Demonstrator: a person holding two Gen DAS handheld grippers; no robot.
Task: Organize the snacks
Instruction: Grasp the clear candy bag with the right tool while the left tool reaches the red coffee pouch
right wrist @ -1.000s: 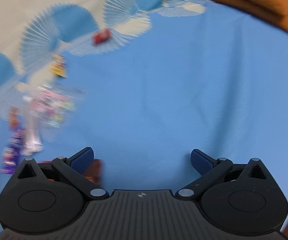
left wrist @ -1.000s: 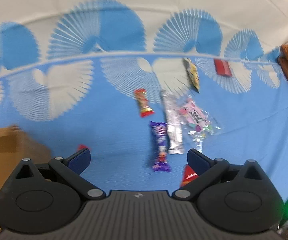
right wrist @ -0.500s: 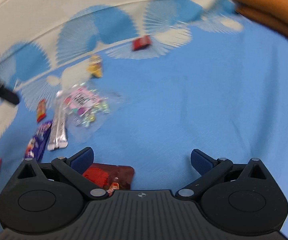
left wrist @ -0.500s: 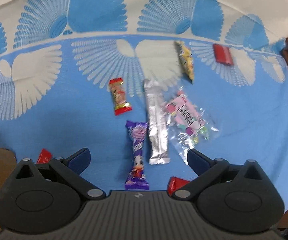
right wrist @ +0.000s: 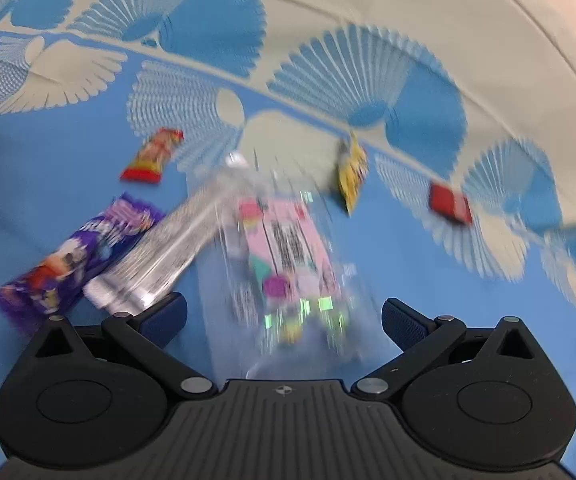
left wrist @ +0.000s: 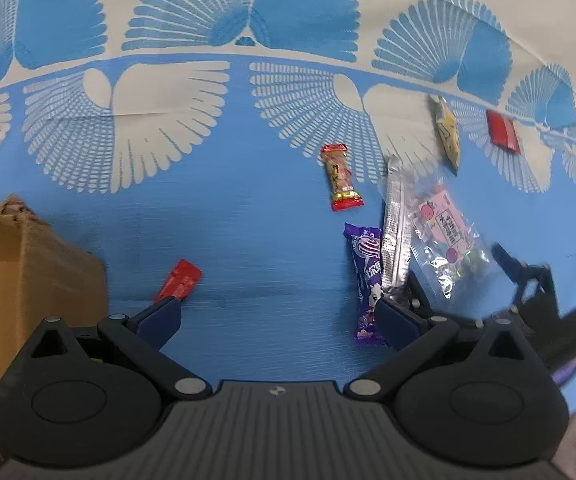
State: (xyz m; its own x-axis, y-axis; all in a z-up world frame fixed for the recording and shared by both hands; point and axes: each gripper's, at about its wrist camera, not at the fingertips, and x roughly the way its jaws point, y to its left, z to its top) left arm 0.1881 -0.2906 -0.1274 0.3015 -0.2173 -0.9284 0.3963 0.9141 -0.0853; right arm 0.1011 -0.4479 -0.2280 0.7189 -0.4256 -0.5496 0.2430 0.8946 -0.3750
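Snacks: we are hovering our right gripper, jaws wide, over a crinkly clear candy bag at centre frame, beside a silver foil stick; our left gripper is gaping too, empty, a cardboard box at lower left.

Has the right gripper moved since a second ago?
Yes. The right gripper has swung left and closed in on the snack pile: the clear candy bag, earlier far off at the left edge of its view, now lies between its open fingers.
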